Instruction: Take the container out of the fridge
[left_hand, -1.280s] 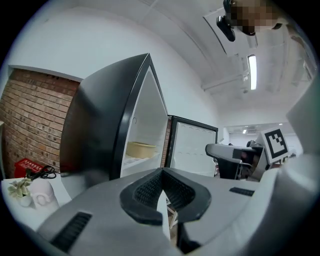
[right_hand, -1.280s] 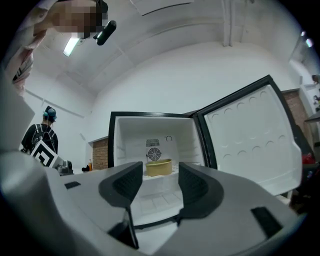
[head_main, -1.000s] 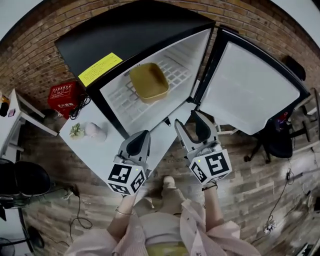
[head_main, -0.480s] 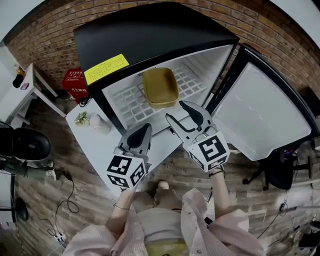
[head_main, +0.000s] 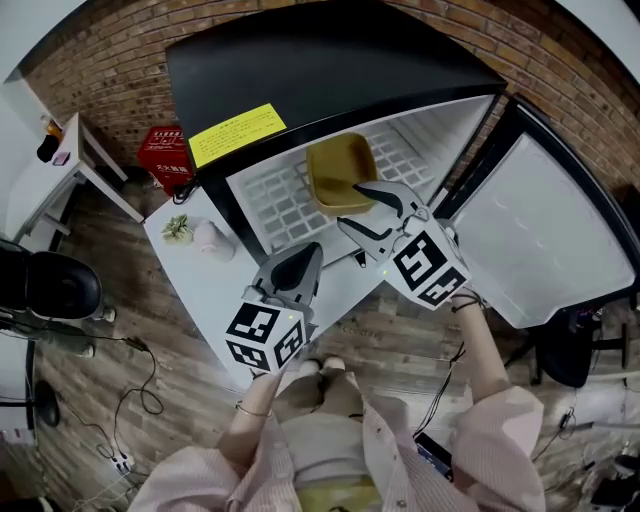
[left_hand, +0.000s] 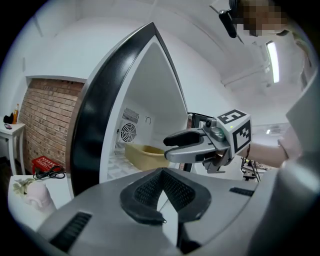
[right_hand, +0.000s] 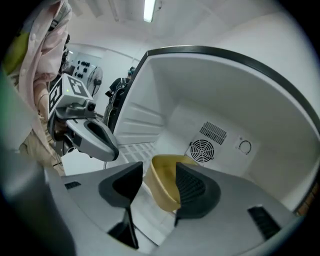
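A shallow yellow container (head_main: 338, 172) sits on the white wire shelf (head_main: 278, 205) inside the open fridge (head_main: 330, 60). My right gripper (head_main: 355, 207) reaches into the fridge opening and stands open. In the right gripper view the right gripper (right_hand: 157, 175) has the container's (right_hand: 167, 192) near rim showing between its pads, and I cannot tell whether they touch it. My left gripper (head_main: 308, 255) hangs shut and empty in front of the fridge, lower left of the container. In the left gripper view the left gripper (left_hand: 162, 172) points at the container (left_hand: 142, 152) and at the right gripper (left_hand: 169, 149).
The fridge door (head_main: 520, 230) stands swung open at the right. A white table (head_main: 215, 295) lies left of the fridge with a small plant (head_main: 178, 228) and a white object (head_main: 212, 240). A red box (head_main: 165, 158) and a black chair (head_main: 55, 285) stand farther left.
My right gripper has moved forward and up into the fridge opening, up to the container. The left gripper has risen slightly and stays shut. The view has shifted toward the fridge.
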